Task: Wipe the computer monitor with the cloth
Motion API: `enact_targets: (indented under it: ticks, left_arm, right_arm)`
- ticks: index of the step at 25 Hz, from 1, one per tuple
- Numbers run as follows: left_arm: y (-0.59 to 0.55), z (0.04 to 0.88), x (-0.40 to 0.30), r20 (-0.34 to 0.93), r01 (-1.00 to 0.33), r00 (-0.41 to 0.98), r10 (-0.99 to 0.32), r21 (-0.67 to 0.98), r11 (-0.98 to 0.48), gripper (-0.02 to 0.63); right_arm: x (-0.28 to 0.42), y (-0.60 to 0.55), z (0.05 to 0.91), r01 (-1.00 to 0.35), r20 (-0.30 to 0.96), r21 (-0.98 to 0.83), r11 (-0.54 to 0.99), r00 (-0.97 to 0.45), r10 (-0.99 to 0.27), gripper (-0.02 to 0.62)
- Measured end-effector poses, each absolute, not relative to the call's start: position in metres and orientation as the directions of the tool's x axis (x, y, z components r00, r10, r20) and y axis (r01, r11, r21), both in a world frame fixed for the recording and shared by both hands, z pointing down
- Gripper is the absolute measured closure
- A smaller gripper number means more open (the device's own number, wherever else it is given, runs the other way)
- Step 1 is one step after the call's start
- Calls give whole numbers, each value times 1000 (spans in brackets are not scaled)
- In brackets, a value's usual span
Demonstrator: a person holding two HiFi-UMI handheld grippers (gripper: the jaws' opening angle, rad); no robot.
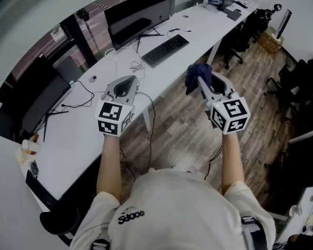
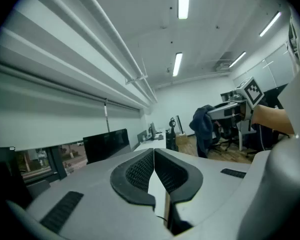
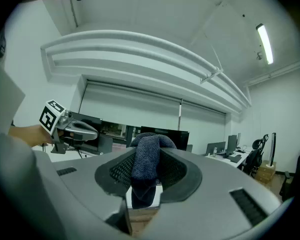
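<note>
Head view: both bare forearms are stretched forward from short white sleeves, roughly parallel and well apart, each hand hidden under its marker cube. The left tool (image 1: 129,81) is held over the near edge of the white bench (image 1: 198,20), its tips pointed toward the far side. The right tool (image 1: 201,79) is held out over the wooden floor (image 1: 182,129), just off the bench's edge, with a dark blue cloth (image 1: 195,71) bunched at its tips. The computer monitor (image 1: 138,14) stands at the back of the bench, beyond a black keyboard (image 1: 165,50), and is well apart from the cloth and from both tools. A second dark screen (image 1: 41,100) is seen further left on the same bench.

Left gripper view: the left tool's jaws are pressed together along their length, and nothing is held between them. The tool is pointed roughly level across the room. The computer monitor is seen to the left beyond the jaws, and the cloth hangs from the right tool at the right side of the picture.

Right gripper view: the right tool's jaws are closed on the cloth, which is pinched between the ribbed pads, bulges above them and hangs down below them. The left tool, with its marker cube, is seen at the left, held at about the same height. A dark monitor is partly hidden behind the cloth, far off.
</note>
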State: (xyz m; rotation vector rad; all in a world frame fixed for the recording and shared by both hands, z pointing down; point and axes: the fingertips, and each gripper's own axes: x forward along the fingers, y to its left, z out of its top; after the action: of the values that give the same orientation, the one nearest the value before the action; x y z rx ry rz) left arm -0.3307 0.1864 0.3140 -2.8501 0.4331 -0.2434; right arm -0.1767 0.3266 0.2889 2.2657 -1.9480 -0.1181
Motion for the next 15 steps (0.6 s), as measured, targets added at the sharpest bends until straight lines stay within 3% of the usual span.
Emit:
enact_targets:
  ticks: [15]
  left_arm:
    - [196, 320, -290, 141, -326, 918, -372, -268, -907, 588]
  right_arm:
    - [-116, 338, 295, -987, 26, 121, -103, 107, -994, 489]
